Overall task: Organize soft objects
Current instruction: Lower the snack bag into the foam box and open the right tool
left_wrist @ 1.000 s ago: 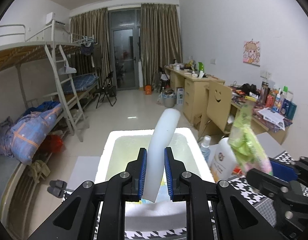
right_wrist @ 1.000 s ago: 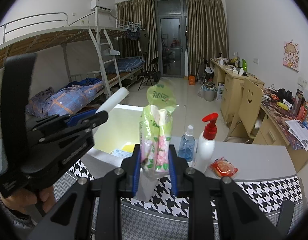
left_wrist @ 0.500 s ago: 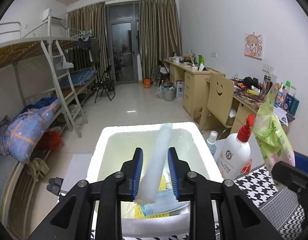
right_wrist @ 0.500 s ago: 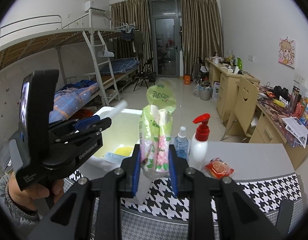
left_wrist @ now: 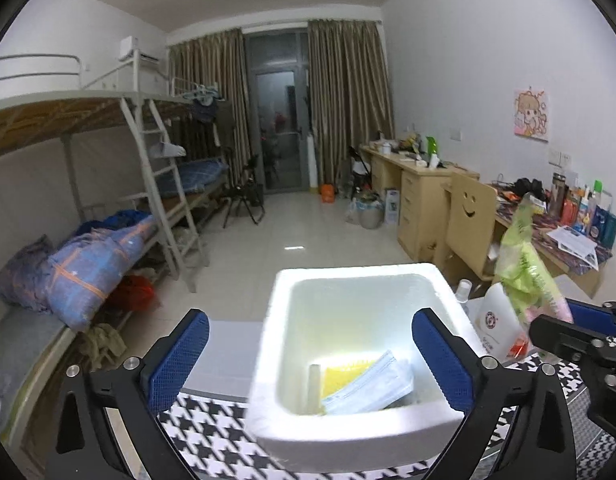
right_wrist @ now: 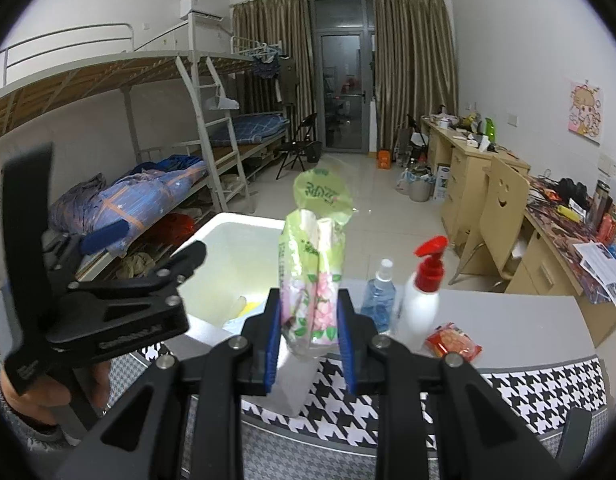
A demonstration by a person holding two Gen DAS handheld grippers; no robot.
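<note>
My left gripper (left_wrist: 309,354) is open and empty, held above the near edge of a white foam box (left_wrist: 349,280). In the box lie a white roll (left_wrist: 314,388), a yellow item (left_wrist: 341,376) and a pale blue packet (left_wrist: 371,386). My right gripper (right_wrist: 309,338) is shut on a green floral tissue pack (right_wrist: 311,276), held upright above the houndstooth cloth (right_wrist: 339,396). The pack also shows at the right of the left wrist view (left_wrist: 525,276). The left gripper (right_wrist: 108,308) shows at the left of the right wrist view, beside the box (right_wrist: 232,248).
A white pump bottle with a red top (right_wrist: 423,300), a small blue spray bottle (right_wrist: 379,300) and a red snack packet (right_wrist: 453,340) stand on the grey table (right_wrist: 519,328) right of the box. Bunk beds are on the left, desks and a chair on the right.
My left gripper opened and let go of the white roll, which now lies in the foam box. My right gripper still holds the tissue pack, about where it was.
</note>
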